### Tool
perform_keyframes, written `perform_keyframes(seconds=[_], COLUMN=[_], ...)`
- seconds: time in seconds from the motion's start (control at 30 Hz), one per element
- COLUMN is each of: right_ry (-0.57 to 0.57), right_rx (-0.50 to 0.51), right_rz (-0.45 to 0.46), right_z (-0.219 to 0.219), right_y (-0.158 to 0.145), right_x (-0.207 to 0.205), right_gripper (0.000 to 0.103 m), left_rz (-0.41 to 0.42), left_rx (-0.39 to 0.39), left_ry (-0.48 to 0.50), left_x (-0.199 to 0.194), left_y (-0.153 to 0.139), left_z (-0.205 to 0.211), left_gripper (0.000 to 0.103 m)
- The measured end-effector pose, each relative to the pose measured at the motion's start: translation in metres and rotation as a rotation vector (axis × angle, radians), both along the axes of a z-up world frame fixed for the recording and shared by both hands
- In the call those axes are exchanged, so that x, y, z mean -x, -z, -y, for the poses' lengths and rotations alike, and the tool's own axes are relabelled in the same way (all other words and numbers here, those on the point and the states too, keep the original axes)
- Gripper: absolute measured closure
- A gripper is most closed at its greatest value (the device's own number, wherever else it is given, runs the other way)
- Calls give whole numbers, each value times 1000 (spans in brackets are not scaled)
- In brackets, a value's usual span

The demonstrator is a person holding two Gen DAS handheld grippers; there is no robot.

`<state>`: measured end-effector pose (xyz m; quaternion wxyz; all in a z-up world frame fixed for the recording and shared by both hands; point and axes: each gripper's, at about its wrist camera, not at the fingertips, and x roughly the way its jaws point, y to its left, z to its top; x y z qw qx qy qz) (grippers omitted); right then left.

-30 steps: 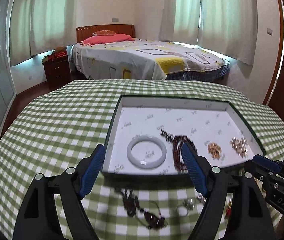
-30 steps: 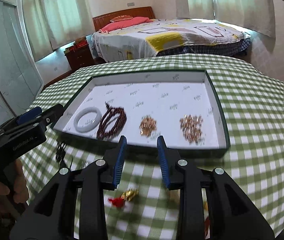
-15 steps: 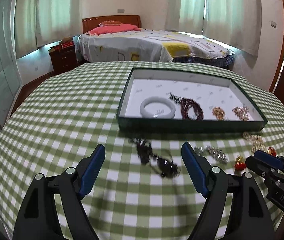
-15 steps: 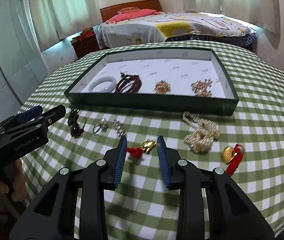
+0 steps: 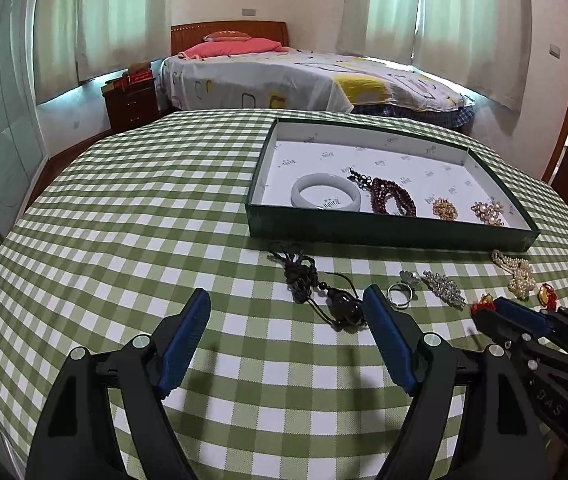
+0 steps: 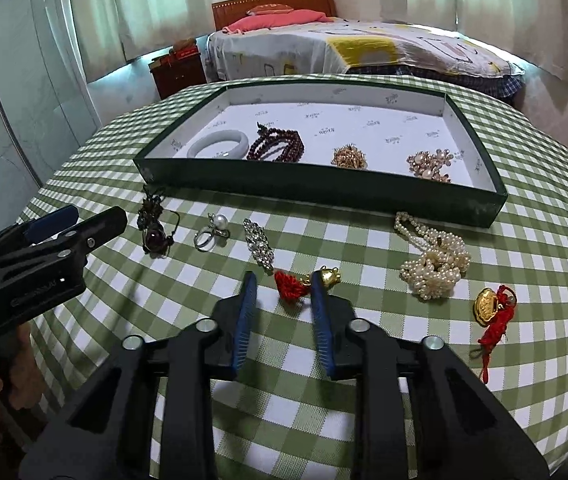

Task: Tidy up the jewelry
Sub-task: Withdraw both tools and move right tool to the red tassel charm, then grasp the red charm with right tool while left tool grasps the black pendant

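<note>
My right claw (image 6: 284,280) hangs narrowly parted around the red-tasselled gold charm (image 6: 303,280) near the worktop's front edge. I'd lower squarely, pinch the gold bead rather than the loose tassel, then lift it over the tray (image 6: 323,192) wall. My left claw (image 5: 285,312) is spread wide, empty, by the dark pendant necklace (image 5: 315,288).

One tray (image 6: 323,194), ten jewelry pieces (image 6: 433,268).

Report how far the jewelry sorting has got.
Done: white bangle, dark red beads and two gold brooches lie in the tray. In hand: nothing; right gripper jaws straddle the red-tasselled gold charm. Left: dark pendant, pearl ring, pearl necklace on the cloth.
</note>
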<state>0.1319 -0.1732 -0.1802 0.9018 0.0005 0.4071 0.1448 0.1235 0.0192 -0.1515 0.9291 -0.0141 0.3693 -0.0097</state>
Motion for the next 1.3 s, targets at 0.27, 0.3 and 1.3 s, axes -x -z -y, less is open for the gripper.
perform_keyframes(seconds=[0.27, 0.3, 1.3], right_ry=[3, 3, 17], right_rx=[-2, -5, -31], right_rz=[-1, 0, 16], right_z=[5, 6, 13], right_y=[3, 3, -5], right_x=[-2, -2, -2], right_gripper=[93, 94, 94], left_rz=[-19, -21, -85], left_rx=[1, 1, -3], left_ry=[14, 18, 39], left_x=[-2, -2, -19], left_y=[4, 5, 19], left_z=[5, 7, 10], left_gripper=[27, 27, 44])
